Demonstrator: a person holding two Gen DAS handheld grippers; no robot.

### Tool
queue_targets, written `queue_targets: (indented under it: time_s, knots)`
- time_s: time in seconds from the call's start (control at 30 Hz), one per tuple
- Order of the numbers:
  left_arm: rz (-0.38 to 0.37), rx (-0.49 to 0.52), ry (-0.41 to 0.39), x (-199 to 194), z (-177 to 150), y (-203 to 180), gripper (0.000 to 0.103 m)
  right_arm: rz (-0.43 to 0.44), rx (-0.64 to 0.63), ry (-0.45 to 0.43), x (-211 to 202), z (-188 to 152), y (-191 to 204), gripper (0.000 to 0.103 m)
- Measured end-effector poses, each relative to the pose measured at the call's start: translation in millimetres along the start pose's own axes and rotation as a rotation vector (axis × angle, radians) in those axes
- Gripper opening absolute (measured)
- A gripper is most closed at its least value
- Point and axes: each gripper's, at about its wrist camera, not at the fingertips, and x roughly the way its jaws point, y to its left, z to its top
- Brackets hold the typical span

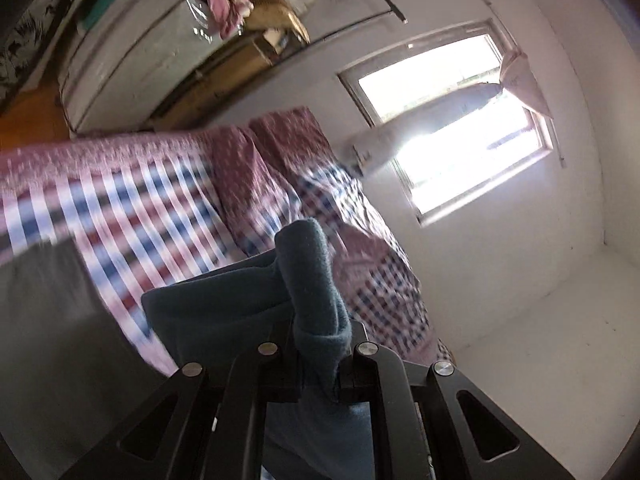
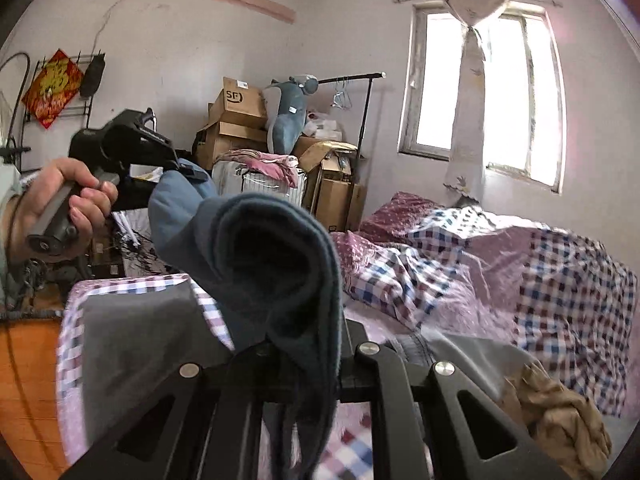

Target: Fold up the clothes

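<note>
A blue-grey fleece garment (image 2: 264, 248) hangs in the air between both grippers above the bed. My right gripper (image 2: 308, 344) is shut on a bunched edge of it. My left gripper (image 1: 316, 344) is shut on another edge of the same garment (image 1: 224, 300); it also shows in the right wrist view (image 2: 176, 168), held in a hand at the left, with the cloth stretching from it. A grey garment (image 2: 136, 340) lies flat on the checked bed (image 2: 568, 288) below.
A tan garment (image 2: 560, 416) lies crumpled at the bed's right front. Checked bedding (image 2: 420, 264) is piled toward the window (image 2: 500, 92). Cardboard boxes (image 2: 236, 112), a suitcase (image 2: 260, 184) and a clothes rail (image 2: 368, 108) stand against the far wall. An orange floor (image 2: 24, 380) lies left.
</note>
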Motion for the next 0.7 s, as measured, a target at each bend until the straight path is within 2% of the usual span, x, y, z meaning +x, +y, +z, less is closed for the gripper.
queue_targets:
  time_s: [0.13,0.23,0.43,0.57,0.7]
  knots:
    - [0.031,0.019,-0.031,-1.0,21.9,21.8,0.008,-0.013,-0.029,-0.006,41.9,-5.4,22.9,0.010]
    - [0.043,0.025,-0.042,-3.8,35.4,32.3,0.008,-0.023,-0.068,-0.029,58.2,-5.3,32.1,0.010]
    - [0.022,0.051,-0.080,-16.0,49.3,35.2,0.008,-0.023,-0.056,-0.053,80.0,9.7,27.8,0.010]
    - [0.045,0.045,-0.078,-24.1,49.7,53.4,0.008,0.006,-0.096,-0.038,83.0,-7.4,44.9,0.011]
    - [0.053,-0.003,-0.084,-41.5,36.5,88.7,0.008,0.074,-0.174,-0.007,76.0,-38.9,82.3,0.011]
